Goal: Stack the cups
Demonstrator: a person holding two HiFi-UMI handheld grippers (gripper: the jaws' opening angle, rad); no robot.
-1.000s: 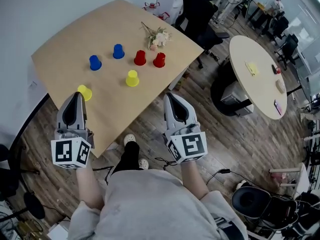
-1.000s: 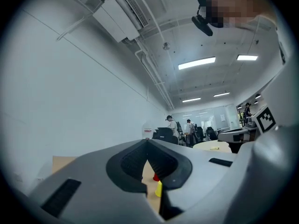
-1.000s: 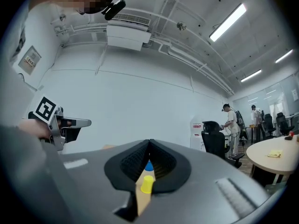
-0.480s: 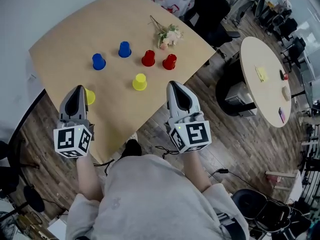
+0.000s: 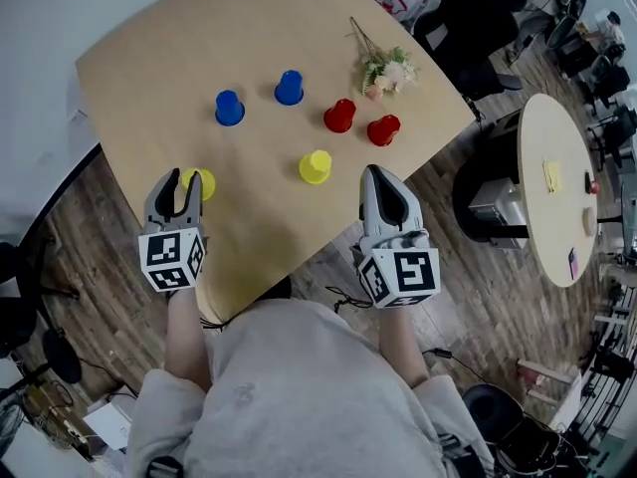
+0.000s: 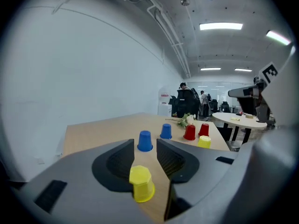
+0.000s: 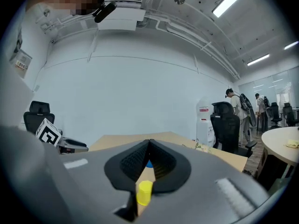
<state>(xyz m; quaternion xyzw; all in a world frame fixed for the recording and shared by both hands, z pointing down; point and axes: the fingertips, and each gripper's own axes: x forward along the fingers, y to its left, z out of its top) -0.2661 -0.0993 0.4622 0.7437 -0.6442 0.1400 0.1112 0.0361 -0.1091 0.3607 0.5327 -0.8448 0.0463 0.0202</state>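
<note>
The wooden worktop (image 5: 199,38) fills the upper half of the head view, and only that view shows its whole layout, with a pale round table (image 5: 552,197) off to the right over the plank floor. The left gripper (image 5: 175,181) is at the worktop's near left edge. Its jaws have just been opening and stand apart, as the left gripper view shows plainly. The right gripper (image 5: 384,175) is at the near right edge with its jaws closed together, holding nothing, which the right gripper view confirms. A small bunch of flowers (image 5: 386,68) lies towards the far right corner. Six cups stand upside down and apart, none stacked: two blue cups (image 5: 229,108) at the far left, two red cups (image 5: 339,116) near the flowers, a second yellow cup (image 5: 316,166) nearer the middle, and the near yellow cup (image 5: 199,182) just by the left gripper's tips. In the left gripper view this near yellow cup (image 6: 141,185) shows low in the gap between the jaws, with neither pad pressing on it. The right gripper view shows only the second yellow cup (image 7: 144,192) below its closed jaws, and a sliver of blue.
</note>
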